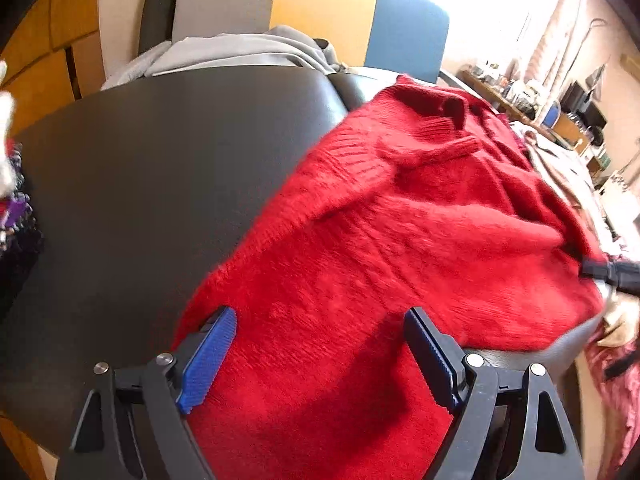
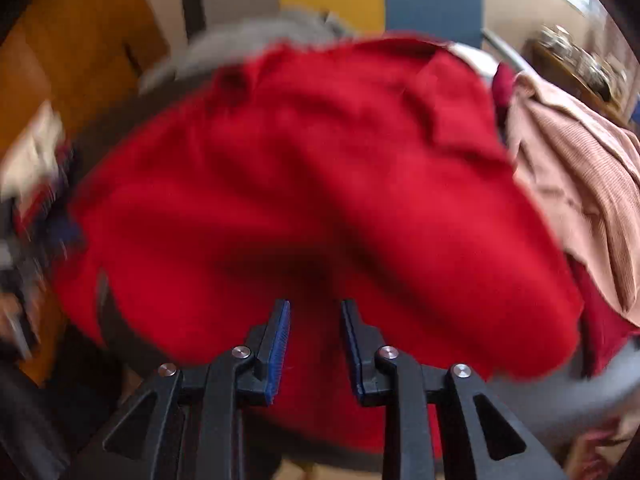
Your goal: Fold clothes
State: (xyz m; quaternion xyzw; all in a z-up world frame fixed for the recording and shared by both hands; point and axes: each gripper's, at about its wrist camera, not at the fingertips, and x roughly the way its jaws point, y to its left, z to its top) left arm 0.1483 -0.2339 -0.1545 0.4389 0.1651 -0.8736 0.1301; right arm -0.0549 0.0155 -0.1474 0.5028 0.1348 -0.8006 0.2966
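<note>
A fuzzy red knitted sweater (image 1: 400,240) lies spread on a dark table (image 1: 140,180), with its ribbed collar (image 1: 440,128) toward the far side. My left gripper (image 1: 320,314) hovers wide open over the sweater's near edge, blue pads (image 1: 208,360) apart, holding nothing. My right gripper (image 1: 600,270) shows at the sweater's right edge, where creases in the knit run toward it. In the blurred right wrist view the right gripper (image 2: 315,304) has its fingers drawn close together, with red sweater (image 2: 320,160) bunched between and below them.
A grey garment (image 1: 240,50) lies at the table's far edge, before grey, yellow and blue panels (image 1: 320,0). A pink ribbed garment (image 2: 580,168) sits right of the sweater. Dark and white clothes (image 1: 16,208) crowd the left edge. A cluttered shelf (image 1: 520,92) stands far right.
</note>
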